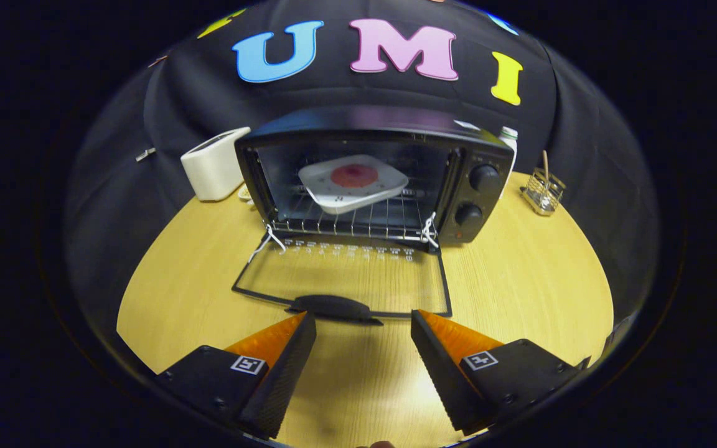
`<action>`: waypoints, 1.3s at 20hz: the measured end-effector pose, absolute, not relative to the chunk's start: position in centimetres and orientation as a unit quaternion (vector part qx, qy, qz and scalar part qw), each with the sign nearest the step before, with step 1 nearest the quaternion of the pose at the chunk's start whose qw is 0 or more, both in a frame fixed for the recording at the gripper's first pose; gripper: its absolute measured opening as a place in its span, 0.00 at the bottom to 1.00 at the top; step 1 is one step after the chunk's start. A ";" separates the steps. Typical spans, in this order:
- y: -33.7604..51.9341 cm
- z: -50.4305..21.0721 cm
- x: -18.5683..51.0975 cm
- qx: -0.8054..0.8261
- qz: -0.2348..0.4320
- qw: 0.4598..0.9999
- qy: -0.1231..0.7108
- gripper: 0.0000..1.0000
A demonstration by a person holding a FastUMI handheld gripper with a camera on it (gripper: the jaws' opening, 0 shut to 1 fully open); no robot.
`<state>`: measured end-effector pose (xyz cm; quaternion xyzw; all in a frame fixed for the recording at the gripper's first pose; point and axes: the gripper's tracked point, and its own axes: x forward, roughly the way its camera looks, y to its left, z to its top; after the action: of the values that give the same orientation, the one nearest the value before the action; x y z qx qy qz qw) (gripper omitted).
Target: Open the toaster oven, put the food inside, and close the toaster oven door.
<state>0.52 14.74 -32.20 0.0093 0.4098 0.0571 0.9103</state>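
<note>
Beyond the spread, empty gripper (363, 323), food (354, 176) sits inside toaster oven (483, 155).

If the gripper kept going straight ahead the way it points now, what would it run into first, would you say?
Most likely the door handle: it lies just ahead of the open, empty gripper, on the edge of the lowered oven door. Height is hard to judge; if it clears the handle, the plate on the oven rack comes next.
</note>
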 end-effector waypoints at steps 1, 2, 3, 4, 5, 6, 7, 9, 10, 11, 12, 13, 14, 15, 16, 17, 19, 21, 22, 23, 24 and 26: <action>14.6 -33.2 0.0 0.010 0.051 0.905 0.423 0.99; 14.6 -34.0 -0.3 0.009 0.048 0.900 0.433 0.99; 14.6 -34.7 -0.4 0.004 0.046 0.897 0.440 0.99; 14.6 -35.3 -0.5 -0.004 0.046 0.895 0.444 0.99; 14.6 -36.1 -0.5 -0.014 0.046 0.892 0.450 0.99; 14.7 -37.0 -0.7 -0.022 0.046 0.886 0.461 0.99; 14.9 -37.9 -1.0 -0.026 0.046 0.879 0.473 0.99; 15.5 -38.8 -0.6 -0.009 0.046 0.877 0.479 0.99; 15.7 -39.0 -0.3 -0.005 0.042 0.875 0.483 0.99; 16.0 -39.0 0.1 0.005 0.038 0.873 0.486 0.98; 16.1 -39.0 0.6 0.011 0.033 0.873 0.487 0.98; 16.3 -39.0 1.1 0.016 0.031 0.872 0.488 0.98; 16.5 -39.0 1.5 0.021 0.029 0.872 0.488 0.99; 16.6 -39.0 1.6 0.023 0.026 0.870 0.492 1.00; 16.6 -39.0 1.7 0.020 0.024 0.868 0.495 1.00; 16.7 -39.1 1.8 0.016 0.026 0.867 0.497 1.00; 16.7 -39.0 1.7 0.022 0.025 0.864 0.502 1.00; 16.8 -38.1 1.7 0.029 0.029 0.867 0.497 1.00; 16.8 -37.3 1.7 0.023 0.036 0.871 0.489 1.00; 16.8 -36.4 1.7 0.013 0.046 0.876 0.479 0.99; 16.8 -35.4 1.8 0.003 0.058 0.881 0.470 1.00; 17.0 -33.3 2.0 0.000 0.071 0.890 0.450 1.00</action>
<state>2.05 16.95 -33.34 0.0000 0.4496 0.0713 0.8904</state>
